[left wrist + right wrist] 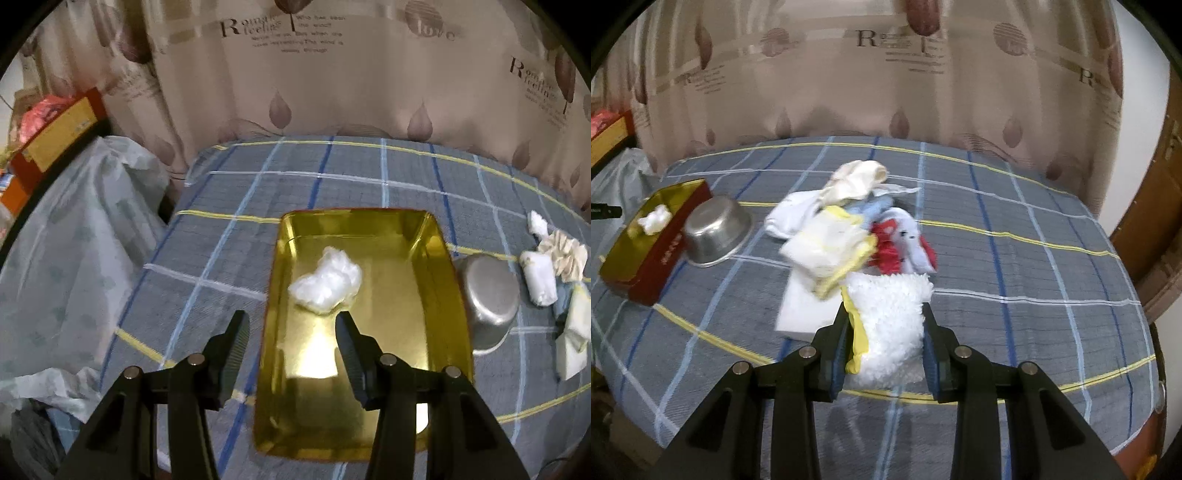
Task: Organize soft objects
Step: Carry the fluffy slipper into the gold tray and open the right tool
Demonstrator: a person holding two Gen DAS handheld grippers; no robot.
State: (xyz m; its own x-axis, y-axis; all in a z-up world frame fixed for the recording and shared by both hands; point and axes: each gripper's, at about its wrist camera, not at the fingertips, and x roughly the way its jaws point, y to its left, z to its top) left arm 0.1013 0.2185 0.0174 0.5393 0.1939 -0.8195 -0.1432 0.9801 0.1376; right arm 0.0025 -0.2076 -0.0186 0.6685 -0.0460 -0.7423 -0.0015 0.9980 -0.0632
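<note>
Left gripper (291, 325): its fingers are standing wide apart and holding nothing, hovering over the near half of the tray.
Tray (432, 236): a gold-lined box with red outer walls is lying on the checked cloth (229, 229).
White wad (327, 282): a crumpled clear-white bundle is resting inside the tray, at 12 o'clock from the left gripper and just beyond its fingertips.
Bowl (487, 295): a steel bowl is sitting tilted at 3 o'clock of the tray, touching its wall.
Right gripper (886, 314): its fingers are pressing on both sides of a fluffy white cloth (890, 314) with a yellow edge.
Pile (849, 221): white, yellow, blue and red soft items are lying heaped at 12 o'clock from the right gripper, just beyond the fluffy cloth.
White block (801, 310): it is lying partly under the pile, at 9 o'clock of the fluffy cloth.
</note>
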